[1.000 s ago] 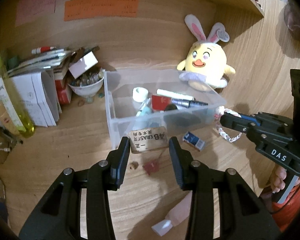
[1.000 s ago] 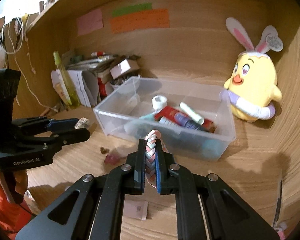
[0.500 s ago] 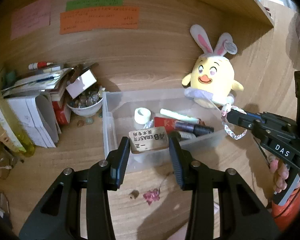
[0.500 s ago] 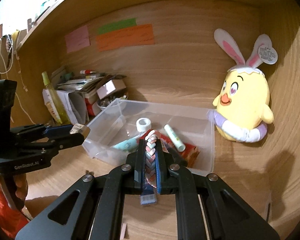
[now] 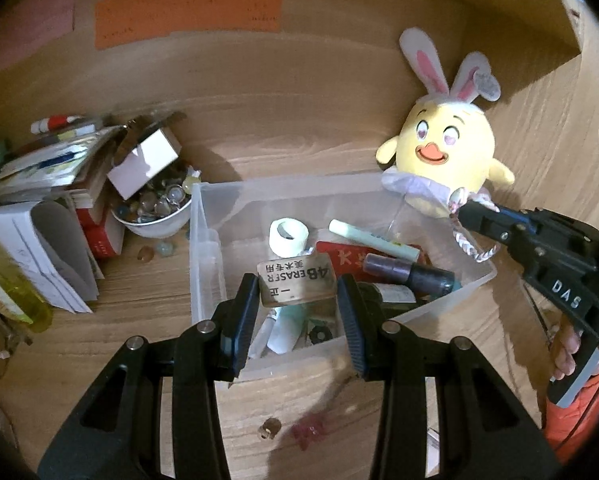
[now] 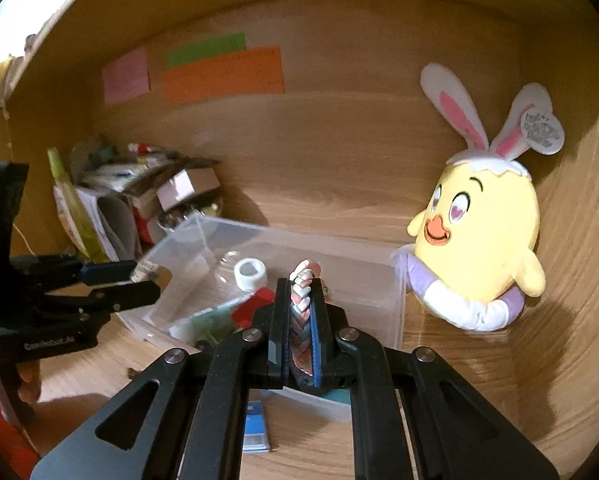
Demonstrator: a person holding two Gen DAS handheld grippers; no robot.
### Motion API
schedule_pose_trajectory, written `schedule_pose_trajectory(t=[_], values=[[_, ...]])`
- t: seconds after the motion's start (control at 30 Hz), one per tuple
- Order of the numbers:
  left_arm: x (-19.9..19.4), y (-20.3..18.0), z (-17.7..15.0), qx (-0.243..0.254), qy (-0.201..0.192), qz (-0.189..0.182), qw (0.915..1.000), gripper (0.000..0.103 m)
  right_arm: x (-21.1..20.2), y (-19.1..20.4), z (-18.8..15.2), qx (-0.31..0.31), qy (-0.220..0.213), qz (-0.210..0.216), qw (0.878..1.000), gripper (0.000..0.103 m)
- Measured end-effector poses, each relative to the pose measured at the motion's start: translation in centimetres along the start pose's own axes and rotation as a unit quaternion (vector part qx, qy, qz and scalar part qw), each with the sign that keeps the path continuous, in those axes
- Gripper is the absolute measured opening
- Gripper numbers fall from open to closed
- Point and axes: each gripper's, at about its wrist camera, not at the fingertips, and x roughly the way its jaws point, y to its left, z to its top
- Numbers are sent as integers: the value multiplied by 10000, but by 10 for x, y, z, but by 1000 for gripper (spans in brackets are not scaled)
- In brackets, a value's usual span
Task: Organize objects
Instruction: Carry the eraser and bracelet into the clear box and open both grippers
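Left hand-held gripper (image 5: 297, 300) clamped on eraser (image 5: 297, 285) above clear bin (image 5: 203, 248); right hand-held gripper (image 6: 300, 312) clamped on braided cord (image 6: 302, 300)

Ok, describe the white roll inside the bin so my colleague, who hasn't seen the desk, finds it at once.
Find the clear plastic bin in front of the yellow bunny-eared plush. The white roll stands on the bin's floor near the back, left of the pale green tube and the red packet. It is the only short white ring with a hollow centre; its neighbours are long or flat.
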Motion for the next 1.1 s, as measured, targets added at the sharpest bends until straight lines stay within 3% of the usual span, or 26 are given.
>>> schedule_pose_trajectory(t=[0.27, 0.67, 0.8, 0.87, 0.93, 1.03, 1.1], values=[[26, -1, 1, 43, 299, 16, 9995, 40, 37, -2, -13, -167, 424, -265, 9986, 7], [40, -4, -2, 115, 399, 70, 9991, 40, 53, -3, -20, -251, 589, -474, 9968, 7], [37, -2, -2, 40, 386, 19, 9992, 49, 53, -3, -20, -276, 642, -536, 9961, 8], [34, -3, -3, 27, 371, 10, 9993, 51, 53, -3, -20, -293, 684, -563, 9956, 10], [30, -4, -4, 44, 347, -26, 9994, 53, 52, -2, -19, -298, 663, -578, 9957, 23], [20, -8, -8, 116, 270, -29, 9996, 63, 47, 0, -19, -348, 543, -701, 9955, 40], [13, -12, -12, 189, 206, -17, 9996, 68, 44, 1, -18, -397, 511, -757, 9950, 44]])
